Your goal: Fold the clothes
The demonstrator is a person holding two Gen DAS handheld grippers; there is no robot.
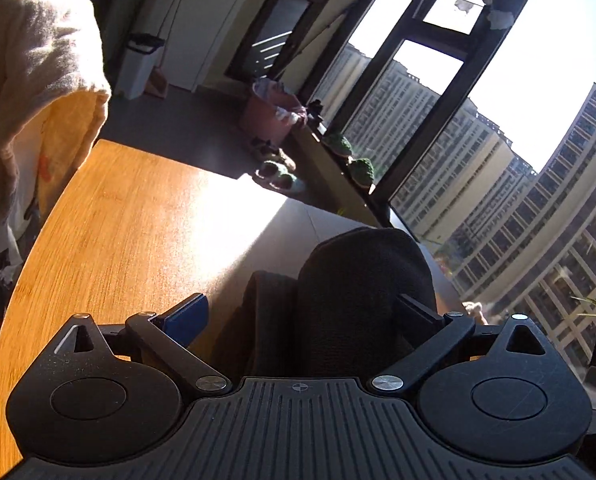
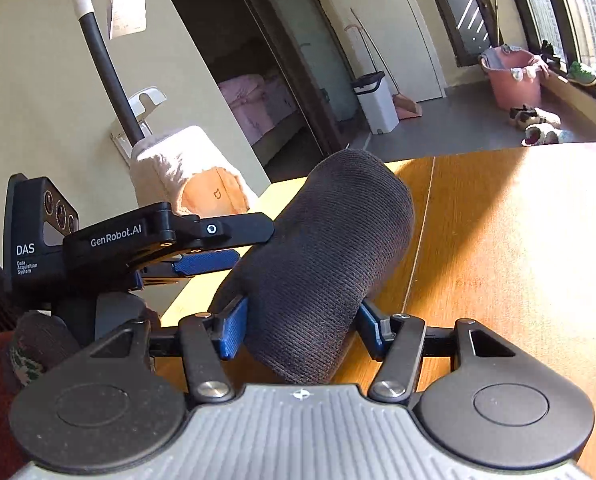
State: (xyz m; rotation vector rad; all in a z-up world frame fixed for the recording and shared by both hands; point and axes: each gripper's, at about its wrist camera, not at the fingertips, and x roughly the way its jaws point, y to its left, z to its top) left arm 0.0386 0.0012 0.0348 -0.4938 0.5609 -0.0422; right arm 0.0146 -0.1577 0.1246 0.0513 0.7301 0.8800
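Sunny wooden table (image 2: 498,248) underneath. Dark knit cloth (image 2: 326,264) bunched near its edge, squeezed between the right claw (image 2: 302,330) pads for folding. Left claw (image 2: 207,262) beside, open, helping hold.

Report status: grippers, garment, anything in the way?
Right gripper shut on dark knit garment. Left gripper open around it. Wooden table beneath; nothing blocking.
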